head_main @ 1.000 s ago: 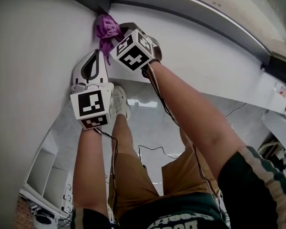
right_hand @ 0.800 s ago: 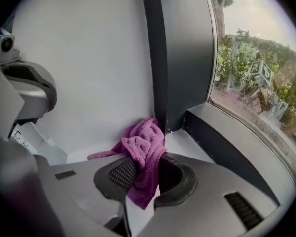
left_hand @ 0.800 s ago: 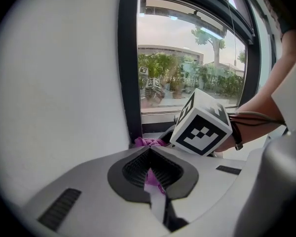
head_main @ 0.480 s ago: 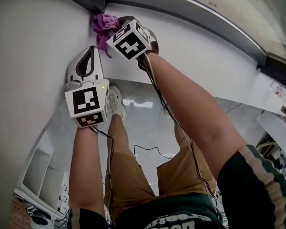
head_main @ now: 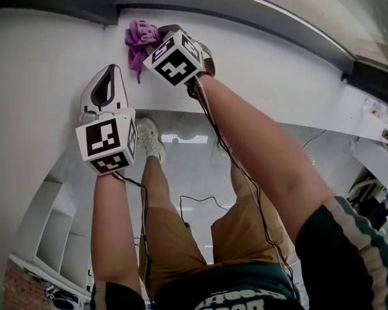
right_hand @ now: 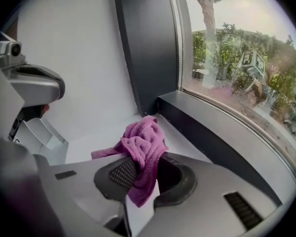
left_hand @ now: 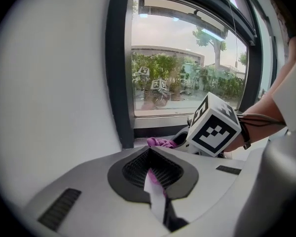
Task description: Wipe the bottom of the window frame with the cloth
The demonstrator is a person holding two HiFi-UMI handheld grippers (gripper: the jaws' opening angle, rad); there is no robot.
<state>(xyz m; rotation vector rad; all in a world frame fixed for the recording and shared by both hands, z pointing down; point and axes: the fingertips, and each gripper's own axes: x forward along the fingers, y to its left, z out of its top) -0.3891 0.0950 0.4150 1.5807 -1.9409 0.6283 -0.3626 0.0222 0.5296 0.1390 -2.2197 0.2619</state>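
A purple cloth (head_main: 140, 37) lies bunched on the white sill (head_main: 278, 70), against the dark bottom rail of the window frame (head_main: 246, 8) and near its left corner. My right gripper (head_main: 154, 37) is shut on the cloth (right_hand: 140, 147), which bulges above the jaws and hangs down between them; the rail (right_hand: 212, 132) runs off to the right. My left gripper (head_main: 110, 70) hovers over the sill to the left, apart from the cloth, jaws shut with nothing held. In the left gripper view its tips (left_hand: 149, 151) meet, with the cloth (left_hand: 160, 142) and the right gripper's marker cube (left_hand: 214, 125) beyond.
A white wall (head_main: 26, 76) and the frame's dark upright (right_hand: 143, 43) close off the left side. Below the sill edge are the person's legs, a shoe (head_main: 147, 137), floor cables (head_main: 200, 202) and a white shelf (head_main: 48, 237). Trees and buildings (right_hand: 237, 58) show through the glass.
The left gripper has drawn back left and away from the cloth. The right gripper with the cloth now sits a little further right from the frame's corner.
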